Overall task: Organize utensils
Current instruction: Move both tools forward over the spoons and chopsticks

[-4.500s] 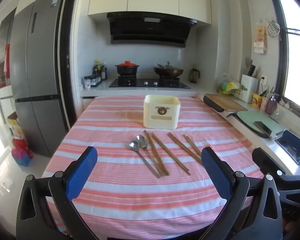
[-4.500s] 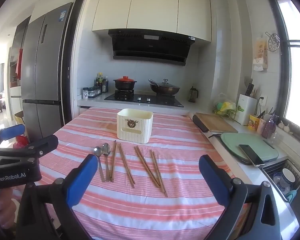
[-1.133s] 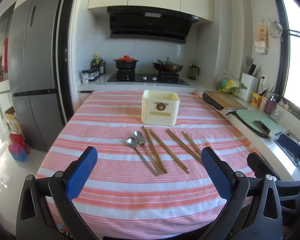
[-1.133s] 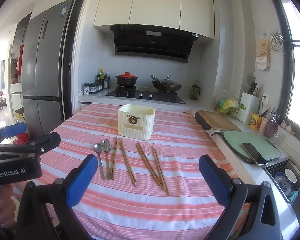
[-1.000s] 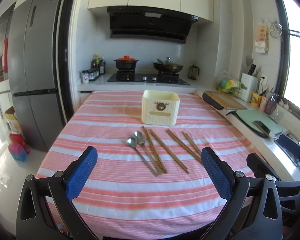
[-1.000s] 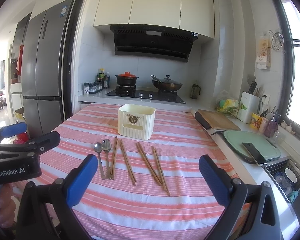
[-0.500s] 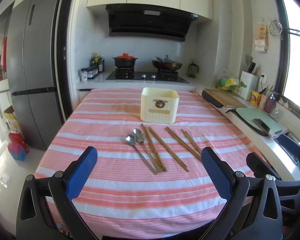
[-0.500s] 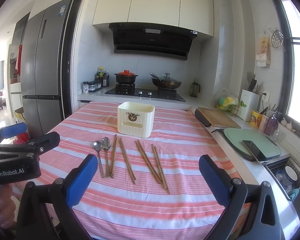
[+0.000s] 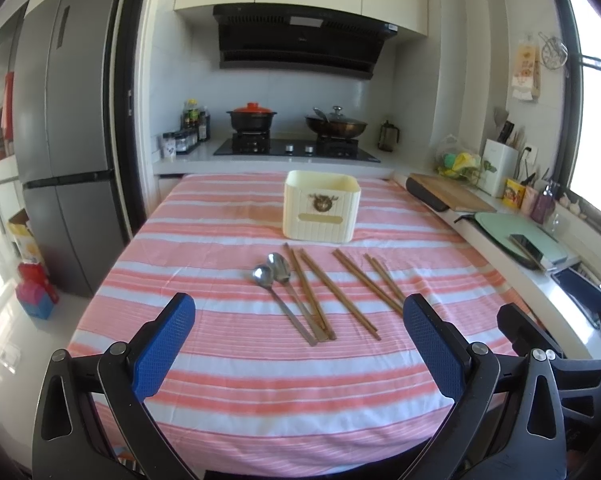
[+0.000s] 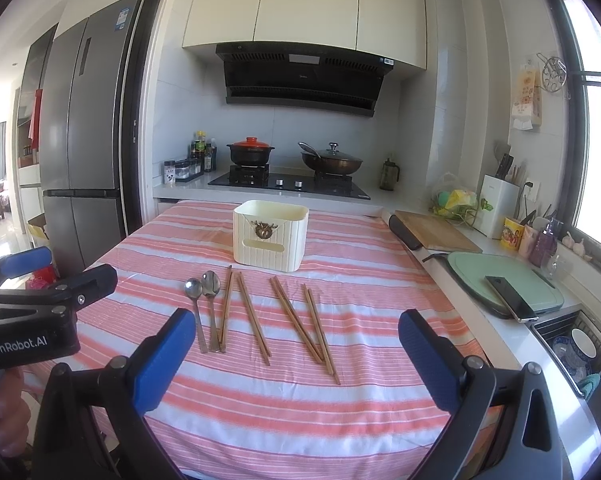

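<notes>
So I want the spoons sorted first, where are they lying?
In both wrist views the two spoons lie side by side on the striped tablecloth, left of the chopsticks and in front of the cream holder.

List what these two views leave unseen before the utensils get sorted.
- Inside of the cream holder: both views, hidden by its own front wall.
- Chopsticks' near ends: left wrist view, one pair runs behind the left claw pad.
- Spoons: markings too small, both views.

"GenRobot.AI" in white on the left claw (image 10: pixel 24 280) body.
</notes>
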`<action>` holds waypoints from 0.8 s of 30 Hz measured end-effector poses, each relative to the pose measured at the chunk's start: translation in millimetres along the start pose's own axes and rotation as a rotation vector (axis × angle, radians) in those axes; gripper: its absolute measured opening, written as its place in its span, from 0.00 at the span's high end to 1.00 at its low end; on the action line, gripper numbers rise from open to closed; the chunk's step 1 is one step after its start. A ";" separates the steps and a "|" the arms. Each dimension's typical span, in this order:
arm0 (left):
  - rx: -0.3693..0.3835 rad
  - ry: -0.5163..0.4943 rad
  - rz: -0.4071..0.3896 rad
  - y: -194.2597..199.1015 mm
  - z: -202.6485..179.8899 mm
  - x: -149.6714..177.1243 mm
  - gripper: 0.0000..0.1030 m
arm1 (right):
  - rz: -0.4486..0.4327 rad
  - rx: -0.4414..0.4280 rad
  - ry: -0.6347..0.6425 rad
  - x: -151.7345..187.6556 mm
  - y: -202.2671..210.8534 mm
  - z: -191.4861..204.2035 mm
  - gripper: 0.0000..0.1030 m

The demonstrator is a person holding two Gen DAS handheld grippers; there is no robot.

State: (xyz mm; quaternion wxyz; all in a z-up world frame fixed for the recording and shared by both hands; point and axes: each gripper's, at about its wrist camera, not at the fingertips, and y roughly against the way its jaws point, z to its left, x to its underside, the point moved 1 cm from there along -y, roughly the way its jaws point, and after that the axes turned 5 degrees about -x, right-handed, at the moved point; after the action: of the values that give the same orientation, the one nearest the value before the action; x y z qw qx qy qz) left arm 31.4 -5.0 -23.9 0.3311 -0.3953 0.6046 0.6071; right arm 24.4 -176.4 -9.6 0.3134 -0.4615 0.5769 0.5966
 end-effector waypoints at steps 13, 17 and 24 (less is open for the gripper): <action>-0.009 -0.001 0.057 -24.7 3.3 5.4 0.00 | 0.049 0.022 -0.030 1.9 -18.2 -12.0 0.00; -0.013 0.022 0.121 -44.3 9.9 10.8 0.00 | 0.082 0.033 -0.047 5.2 -31.4 -17.7 0.00; -0.015 0.062 0.243 -83.8 23.2 23.7 0.00 | 0.163 0.023 -0.055 15.3 -58.4 -20.4 0.00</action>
State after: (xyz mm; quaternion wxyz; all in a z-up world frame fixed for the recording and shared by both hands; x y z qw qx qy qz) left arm 92.2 20.5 -85.4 0.2333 -0.3401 0.6535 0.6347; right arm 75.4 -190.8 -45.0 0.2851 -0.3926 0.6106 0.6259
